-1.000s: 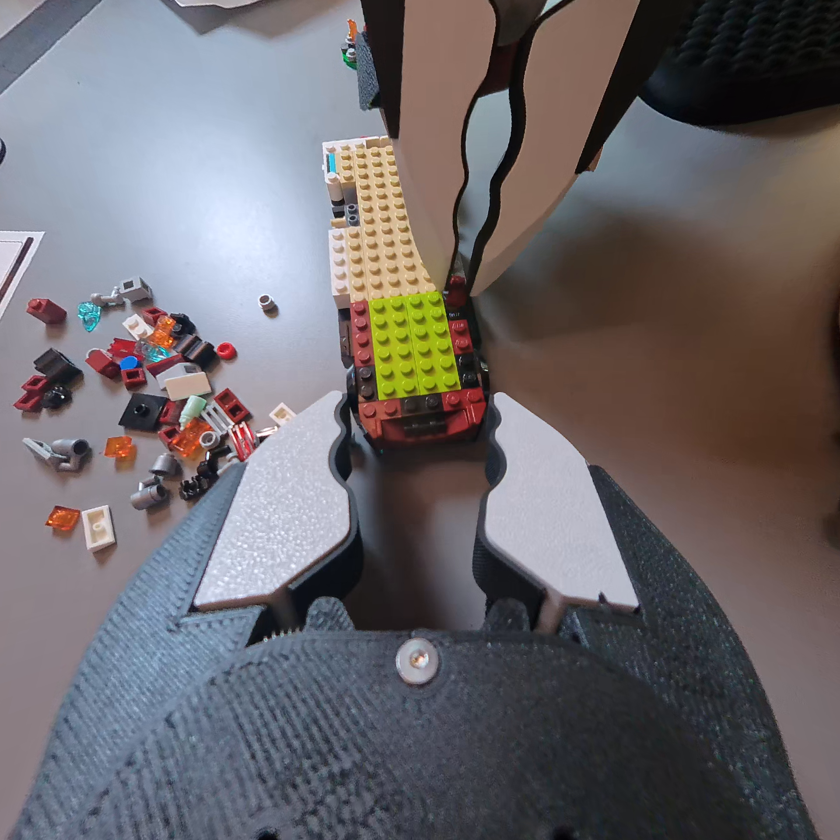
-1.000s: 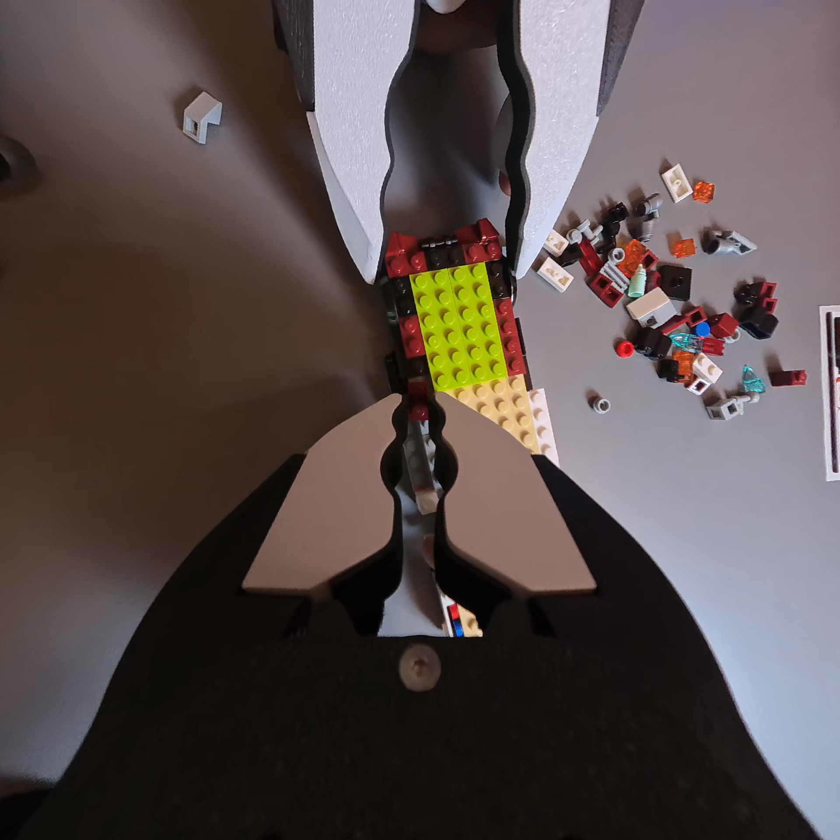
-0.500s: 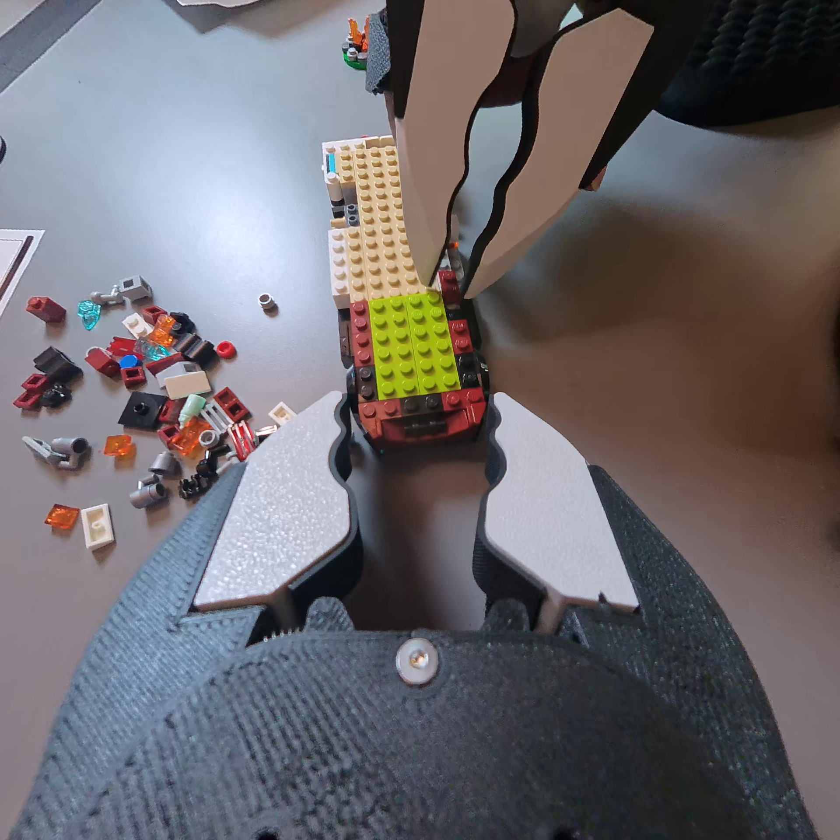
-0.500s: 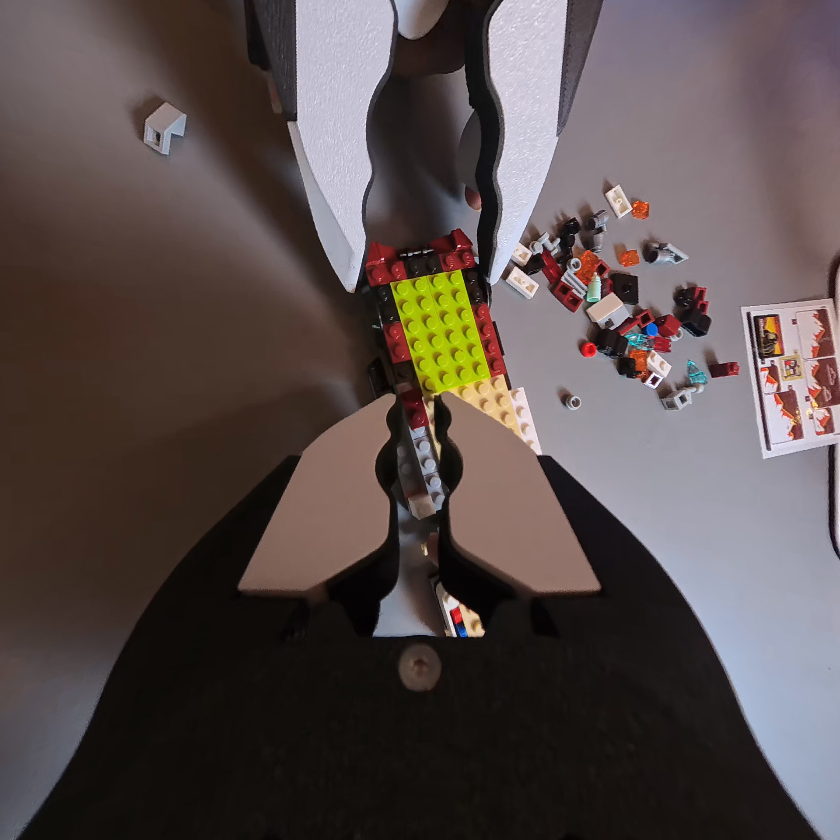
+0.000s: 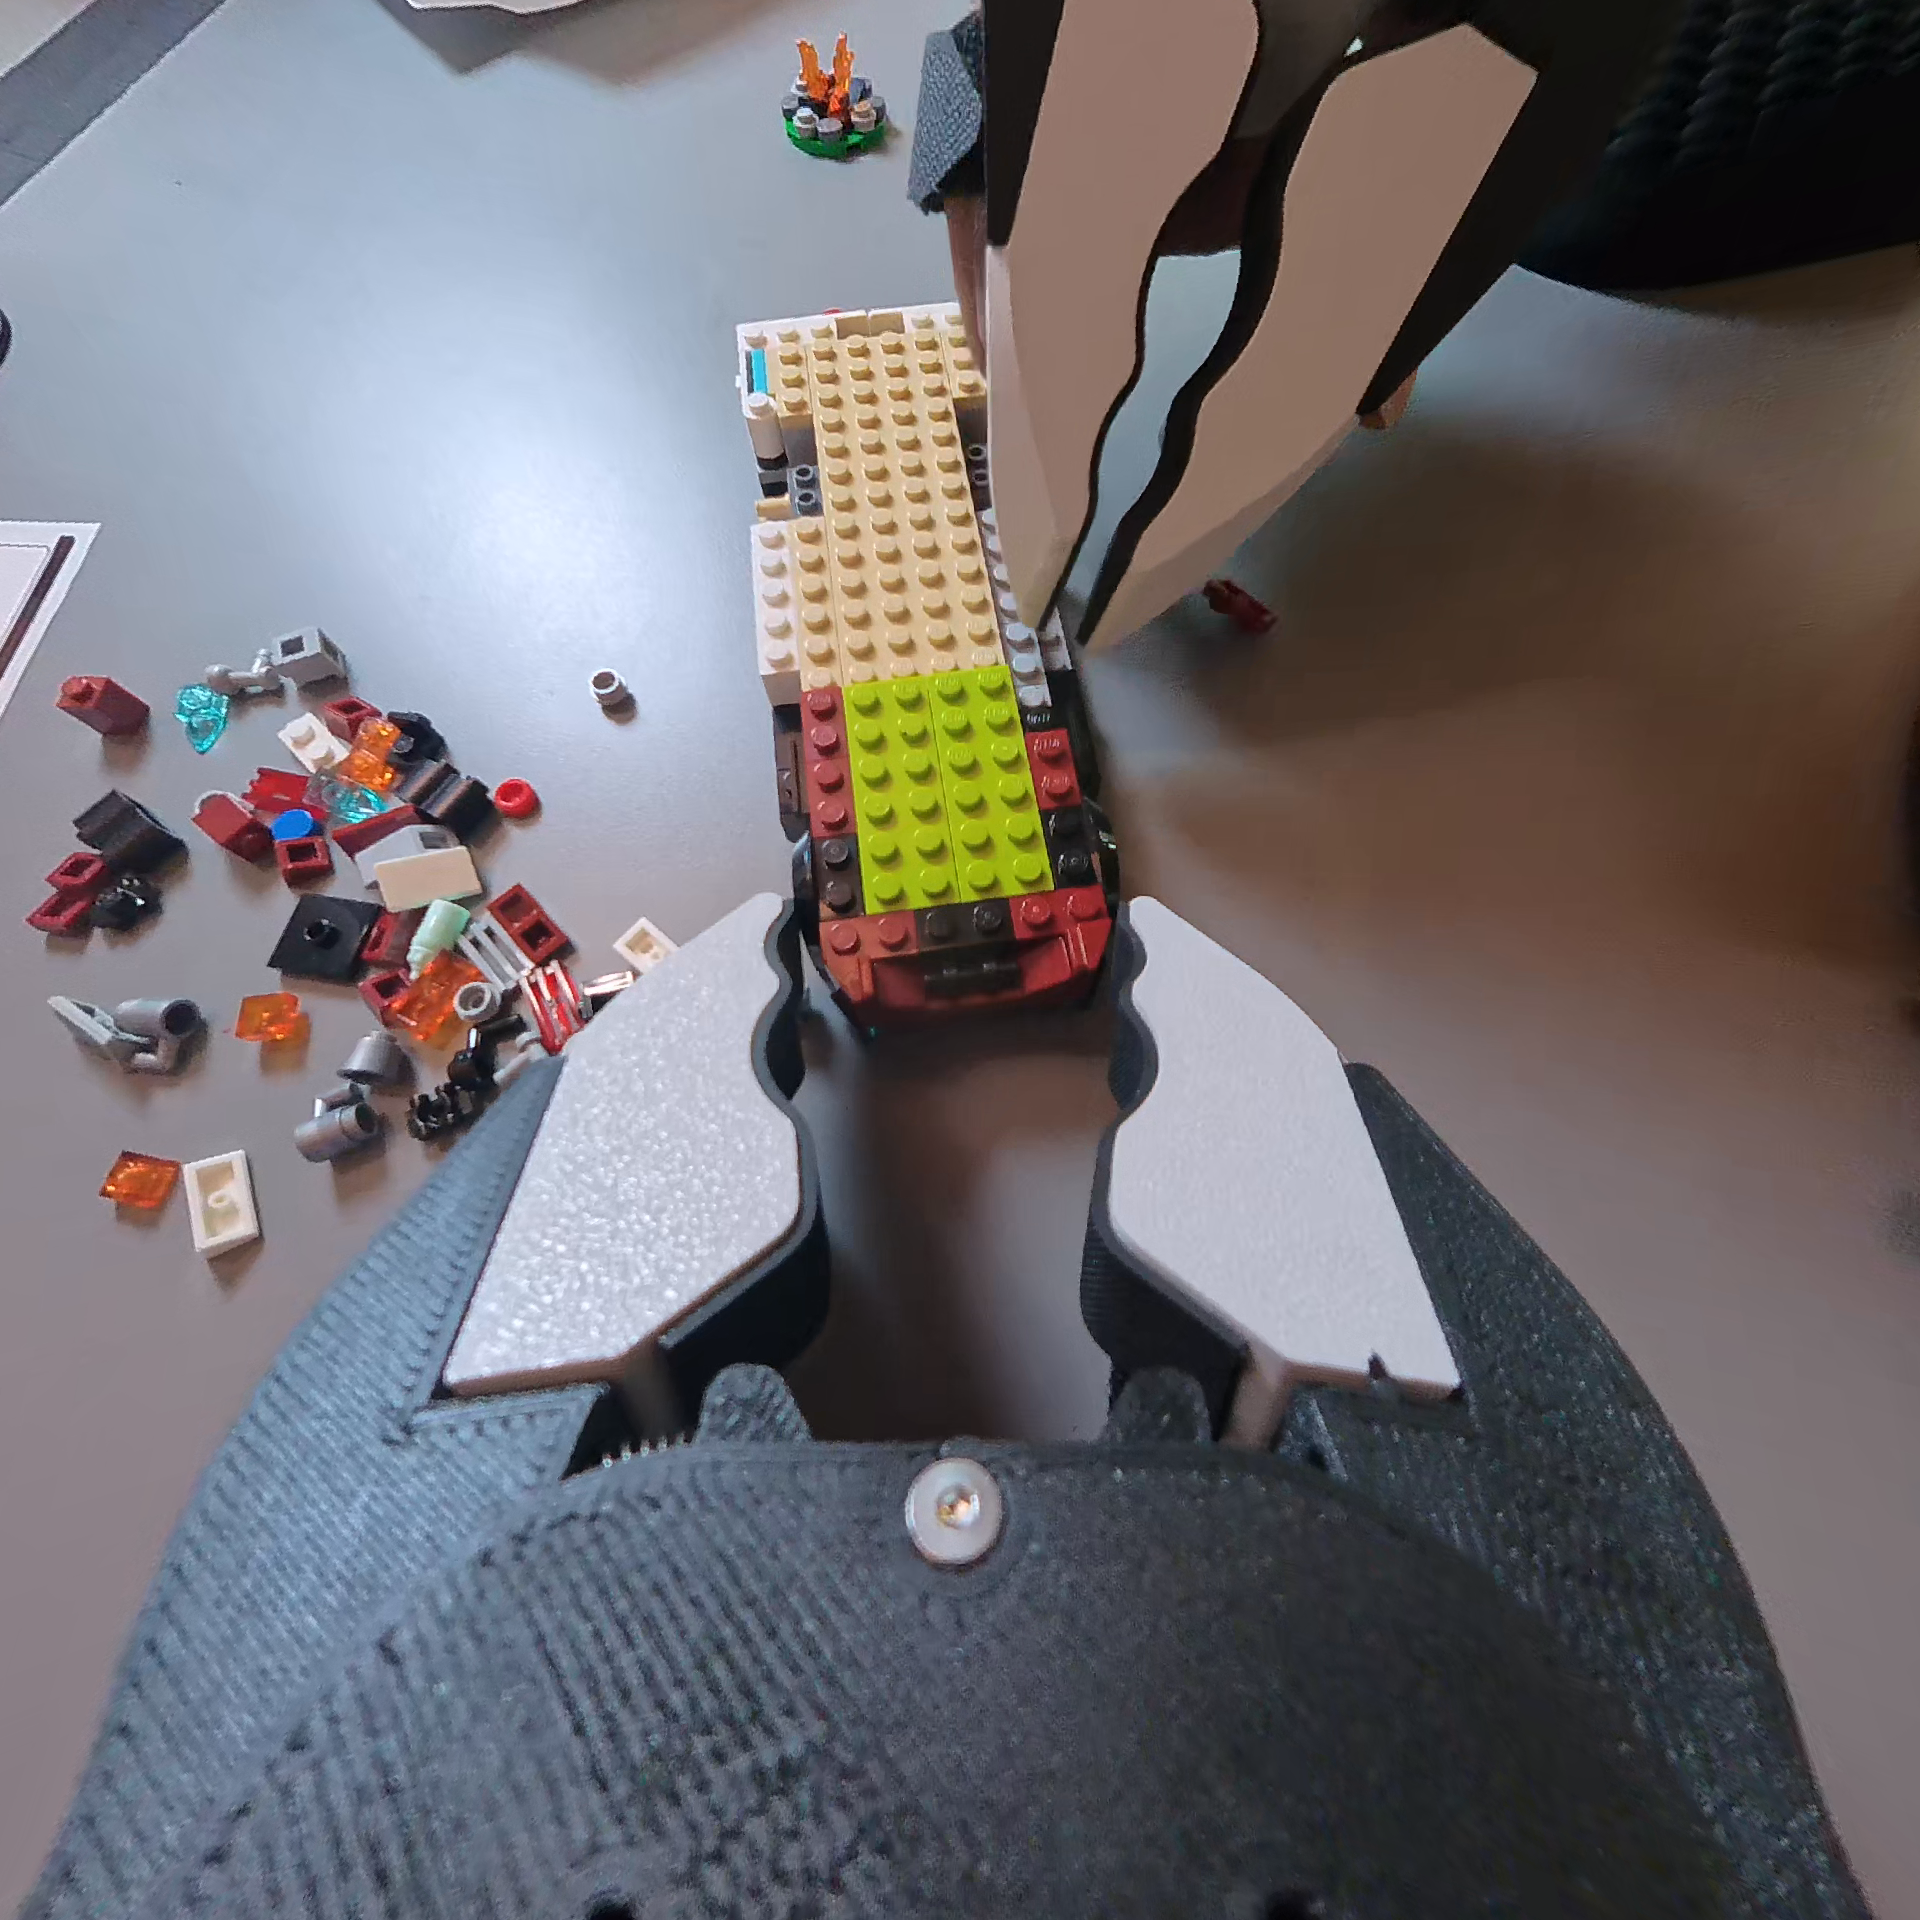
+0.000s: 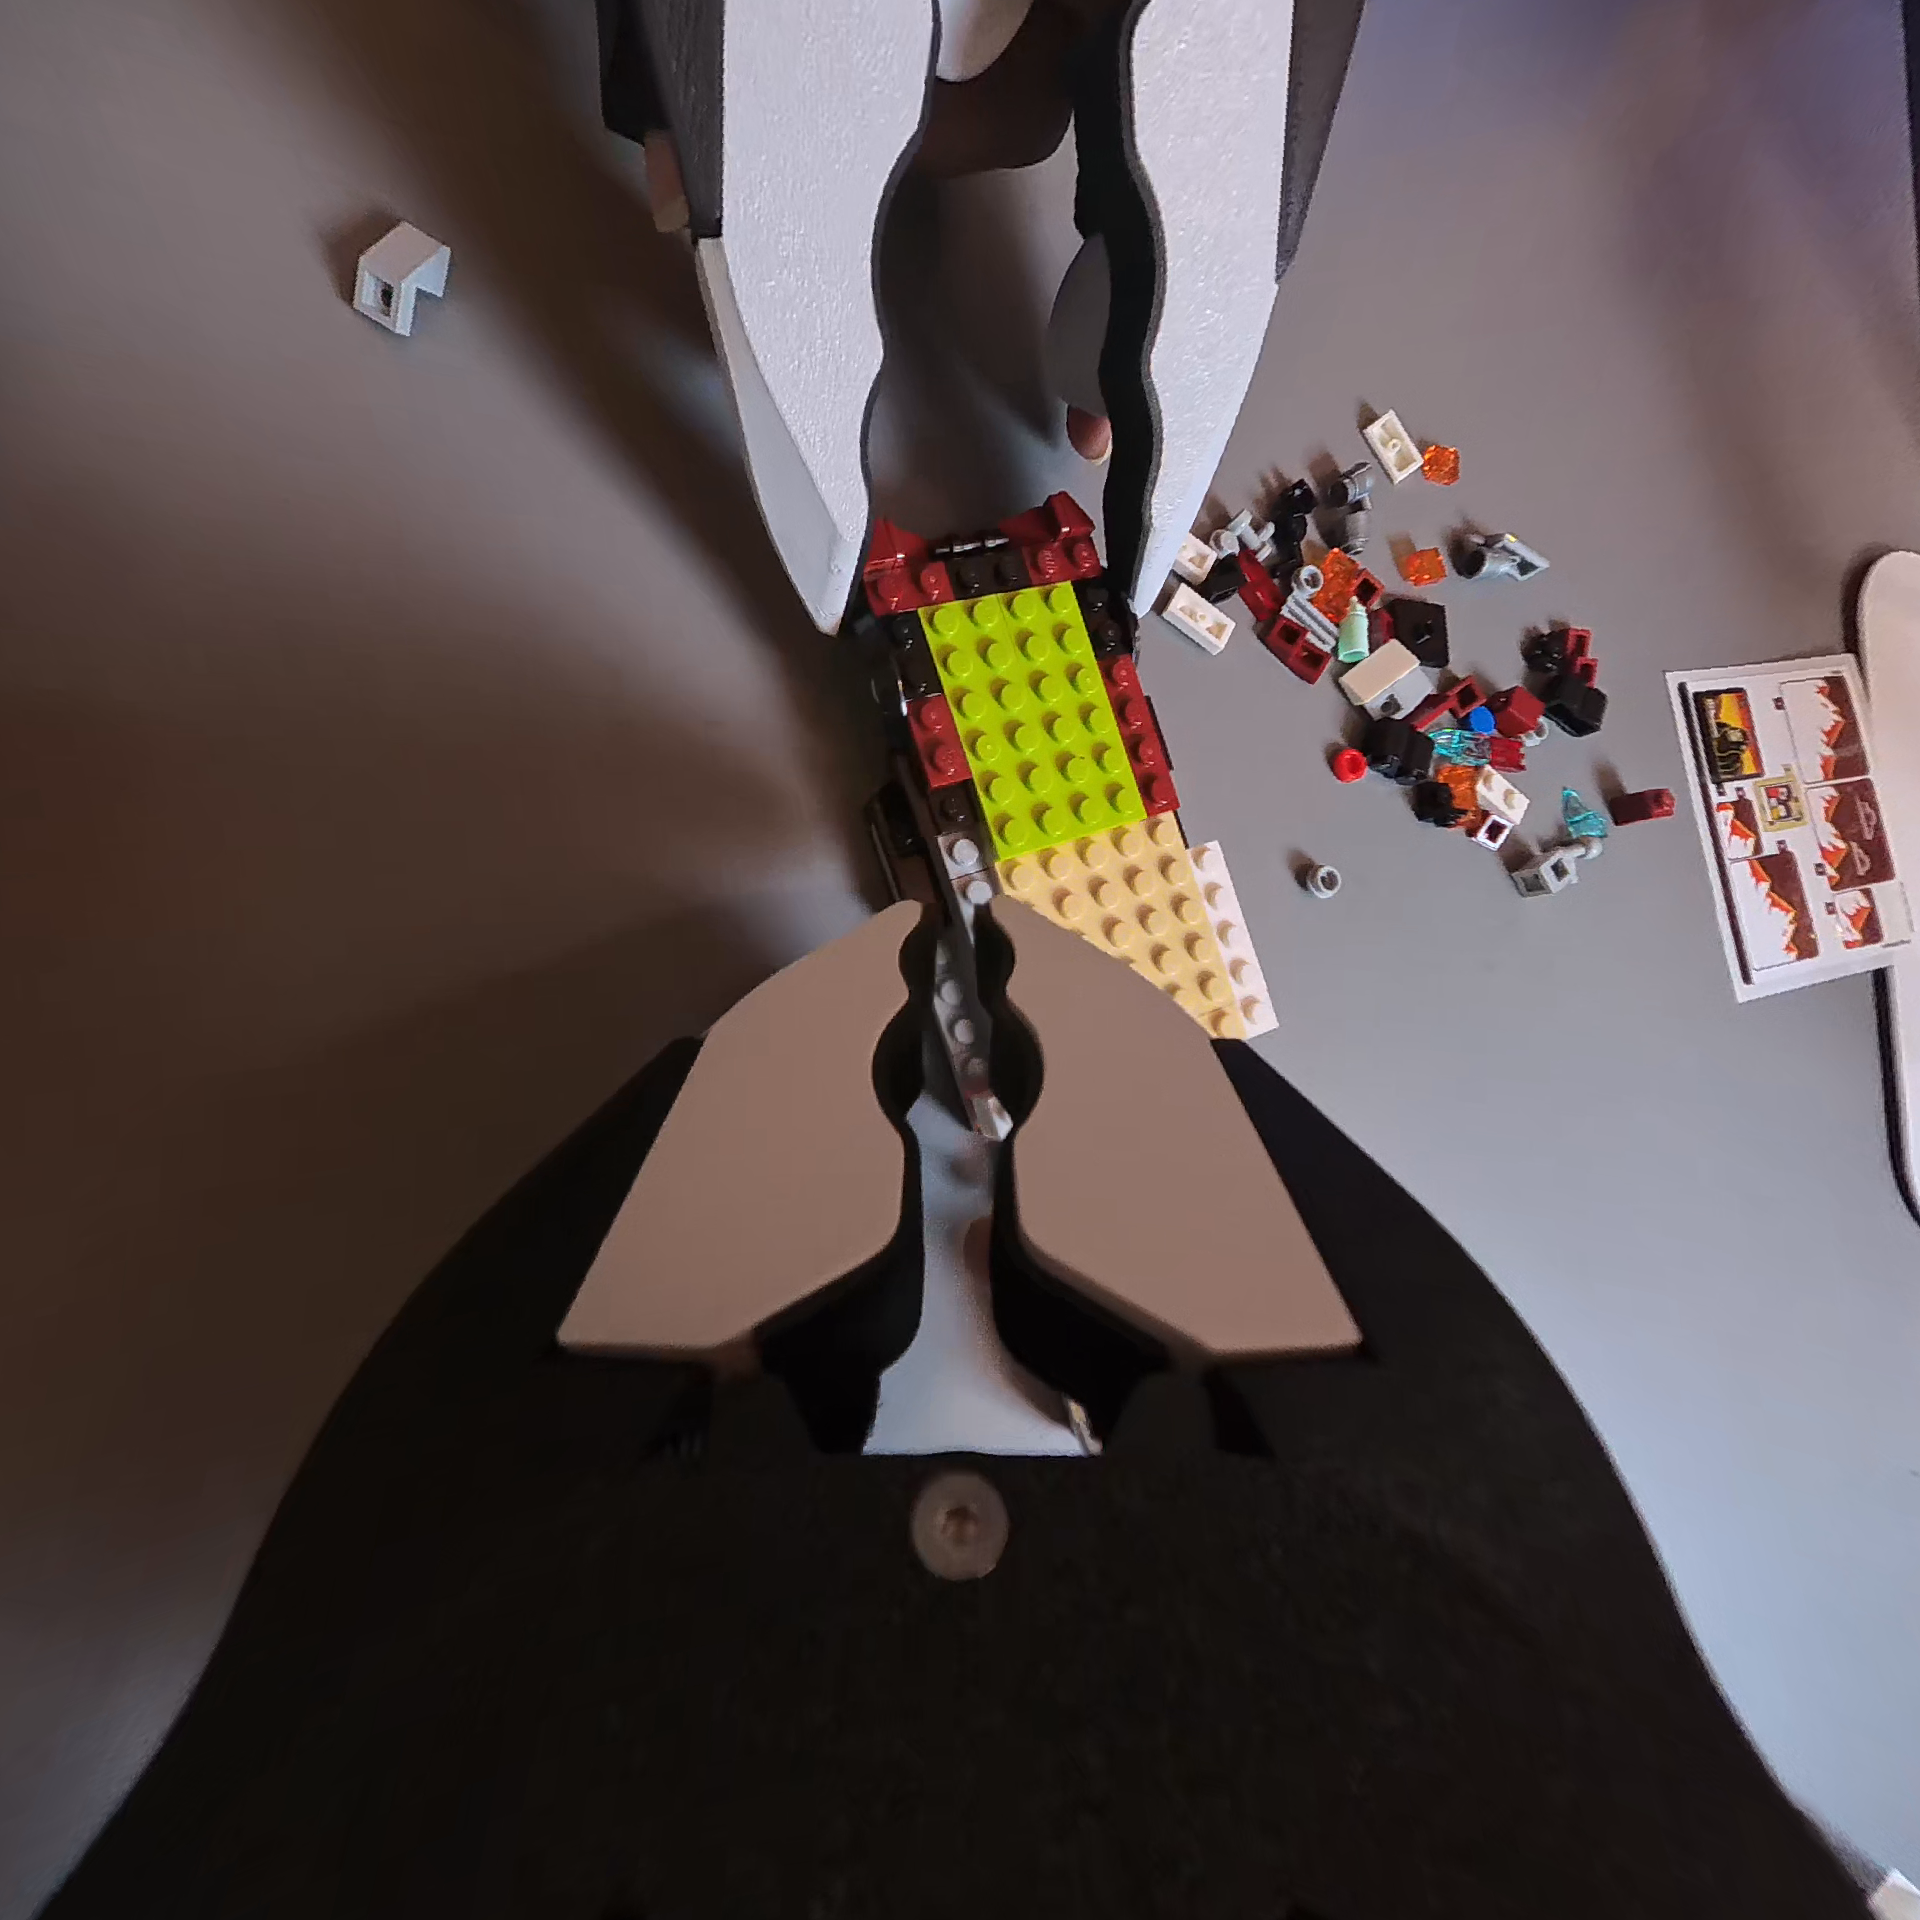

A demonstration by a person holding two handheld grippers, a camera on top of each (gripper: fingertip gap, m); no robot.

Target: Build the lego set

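The brick model [image 5: 914, 665] lies flat on the grey table [image 5: 1455, 935], and everything here places off it. Its dark red nose end sits between the left gripper [image 5: 951, 966]'s two pale fingers [image 5: 665, 1122], which stand wide apart, one on each flank of the nose. Both tips lie right at the nose's sides, though whether the black pad edges actually press on it is hard to make out; the nose's underside is lost in shadow.

At the model's far side edge, where the tan studded deck meets the lime-green panel, the right gripper [image 6: 961, 920] comes down with its jaws nearly together on a narrow light grey studded strip [image 6: 961, 997]. Both dark pad edges sit against that strip. Its near end disappears between the fingers, and the gripper's black body hides the tan deck's rear part in the right wrist view. In the left wrist view the same strip shows only as a few grey studs [image 5: 1023, 649] under the fingertips.

Left of the model lies a scatter of loose small pieces [image 5: 312, 883], dark red, orange, black, white and grey, many overlapping and too small to name. Beyond them a printed sheet [image 6: 1797, 821] is cut off by the picture edge. A tiny dark red piece [image 5: 1236, 603] lies right of the model, half hidden. A lone pale bracket piece [image 6: 400, 275] rests well apart on that side.
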